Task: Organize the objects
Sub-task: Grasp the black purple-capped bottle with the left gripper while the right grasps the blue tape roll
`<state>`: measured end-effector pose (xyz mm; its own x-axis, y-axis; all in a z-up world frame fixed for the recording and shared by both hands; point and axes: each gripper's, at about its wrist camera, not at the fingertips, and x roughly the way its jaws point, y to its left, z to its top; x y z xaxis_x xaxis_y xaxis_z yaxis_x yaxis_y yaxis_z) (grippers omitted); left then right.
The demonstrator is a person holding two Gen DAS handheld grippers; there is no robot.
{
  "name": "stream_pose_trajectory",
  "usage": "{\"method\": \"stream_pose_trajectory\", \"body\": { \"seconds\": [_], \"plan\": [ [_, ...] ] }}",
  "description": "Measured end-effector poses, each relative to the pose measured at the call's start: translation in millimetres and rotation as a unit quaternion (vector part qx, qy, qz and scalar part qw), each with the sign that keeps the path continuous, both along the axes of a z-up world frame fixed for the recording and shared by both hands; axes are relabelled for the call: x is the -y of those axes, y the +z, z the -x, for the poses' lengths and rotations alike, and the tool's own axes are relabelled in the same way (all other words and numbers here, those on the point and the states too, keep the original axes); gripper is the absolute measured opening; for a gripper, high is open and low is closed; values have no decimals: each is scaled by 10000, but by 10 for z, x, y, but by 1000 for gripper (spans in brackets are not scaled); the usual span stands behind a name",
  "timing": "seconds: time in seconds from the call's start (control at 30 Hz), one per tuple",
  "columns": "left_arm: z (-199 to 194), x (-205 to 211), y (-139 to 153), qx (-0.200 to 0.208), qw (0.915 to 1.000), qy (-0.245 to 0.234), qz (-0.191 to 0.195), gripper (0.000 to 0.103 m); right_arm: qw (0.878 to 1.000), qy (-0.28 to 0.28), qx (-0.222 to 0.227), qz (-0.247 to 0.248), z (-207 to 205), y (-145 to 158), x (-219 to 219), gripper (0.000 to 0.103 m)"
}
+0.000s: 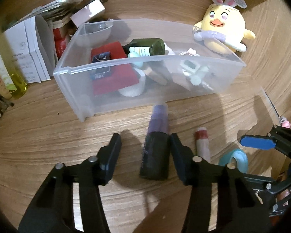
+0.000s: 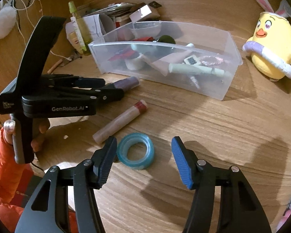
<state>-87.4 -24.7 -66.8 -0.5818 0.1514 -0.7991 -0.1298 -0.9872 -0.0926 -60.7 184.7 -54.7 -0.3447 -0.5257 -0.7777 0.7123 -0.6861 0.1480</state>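
Purple-and-black bottle (image 1: 156, 145), teal tape roll (image 2: 135, 151), red-capped beige tube (image 2: 120, 122), yellow plush chick (image 2: 272, 48), frosted clear bin (image 1: 164, 73)

A purple bottle (image 1: 157, 141) with a dark cap lies on its side before the clear bin (image 1: 164, 71). Beside it lie a red-tipped tube (image 1: 202, 145) and a blue tape roll (image 2: 135, 151), flat.

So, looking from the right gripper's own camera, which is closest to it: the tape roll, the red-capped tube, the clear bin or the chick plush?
1. Blue tape roll, between the right gripper's fingers, toward the left one.
2. Red-capped tube, just beyond, left.
3. Clear plastic bin, farther back, centre.
4. Yellow chick plush, far right.
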Motion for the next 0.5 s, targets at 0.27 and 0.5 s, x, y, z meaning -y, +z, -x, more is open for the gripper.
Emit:
{"method": "stream_pose_trajectory", "body": {
  "seconds": [0.27, 0.5],
  "plan": [
    [-76, 27, 10, -43, 9999, 106, -72, 25, 9999, 95, -7, -131, -29, -65, 63, 47],
    [-190, 111, 80, -191, 9993, 252, -185, 25, 10000, -61, -8, -10, 60, -62, 26, 37]
  ]
}}
